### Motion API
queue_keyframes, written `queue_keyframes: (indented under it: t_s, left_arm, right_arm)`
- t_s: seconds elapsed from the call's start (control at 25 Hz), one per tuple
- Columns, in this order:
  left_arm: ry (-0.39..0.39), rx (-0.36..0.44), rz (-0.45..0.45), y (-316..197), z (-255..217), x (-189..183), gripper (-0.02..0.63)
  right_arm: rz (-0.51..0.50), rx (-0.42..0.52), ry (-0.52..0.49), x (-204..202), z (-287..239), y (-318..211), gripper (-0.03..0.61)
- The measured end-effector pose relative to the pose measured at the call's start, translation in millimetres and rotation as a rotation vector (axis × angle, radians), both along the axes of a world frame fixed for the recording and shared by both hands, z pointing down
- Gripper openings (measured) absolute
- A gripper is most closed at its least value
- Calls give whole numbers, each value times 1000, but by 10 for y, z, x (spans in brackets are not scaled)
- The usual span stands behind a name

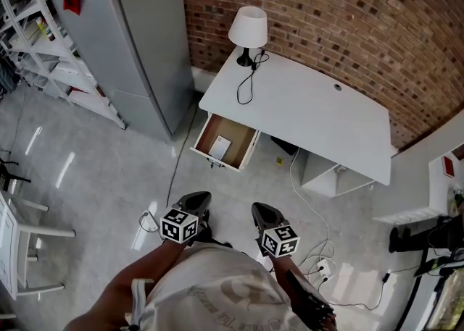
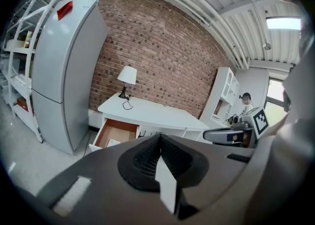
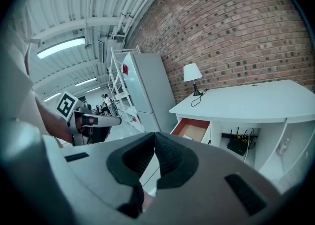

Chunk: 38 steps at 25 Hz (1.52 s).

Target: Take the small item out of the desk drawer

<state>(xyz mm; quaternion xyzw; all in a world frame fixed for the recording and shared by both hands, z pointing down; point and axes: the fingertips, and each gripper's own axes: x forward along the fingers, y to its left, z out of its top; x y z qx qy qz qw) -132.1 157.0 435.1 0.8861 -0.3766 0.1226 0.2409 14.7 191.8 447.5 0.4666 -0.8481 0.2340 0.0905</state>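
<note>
The white desk (image 1: 312,116) stands against the brick wall with its wood-lined drawer (image 1: 226,141) pulled open at the left end. A small white item (image 1: 220,147) lies inside the drawer, also seen as the pale item (image 2: 112,143) in the left gripper view. My left gripper (image 1: 196,203) and right gripper (image 1: 265,215) are held low in front of the person's body, well short of the desk. Both are shut with nothing between the jaws. The left gripper (image 2: 160,136) points toward the drawer (image 2: 117,133). The right gripper (image 3: 154,135) faces the drawer (image 3: 193,129) from farther right.
A grey fridge (image 1: 123,40) and white shelving (image 1: 36,40) stand left of the desk. A white lamp (image 1: 248,29) with a black cord sits on the desk's back corner. Cables and a power strip (image 1: 322,268) lie on the floor at right. A white chair (image 1: 22,242) is at far left.
</note>
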Motion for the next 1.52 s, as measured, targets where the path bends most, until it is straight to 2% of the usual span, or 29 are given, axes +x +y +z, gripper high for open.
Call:
queue_keyframes:
  t_s: [0.4,0.84,1.0,1.16,1.52]
  left_arm:
    - [-16,-16,-1,104,105,-63,6]
    - [0,-39,-37,14,169,-203,6]
    - [-5,-55,-50,-191,225,-309,6]
    - [-31,-32,4,-457,223,-192,6]
    - [-8,-37,58,-1073,252,-16,6]
  right_arm:
    - [-17,-3,-16,-90,44,9,6]
    - [-27,-35,-12,-153,111,-127,6]
    - [-8,-47,-18,-169,131,-248,6]
    - [26,-51,-12,-79,122,-465,6]
    - [70,-63,11,41,109,-983,6]
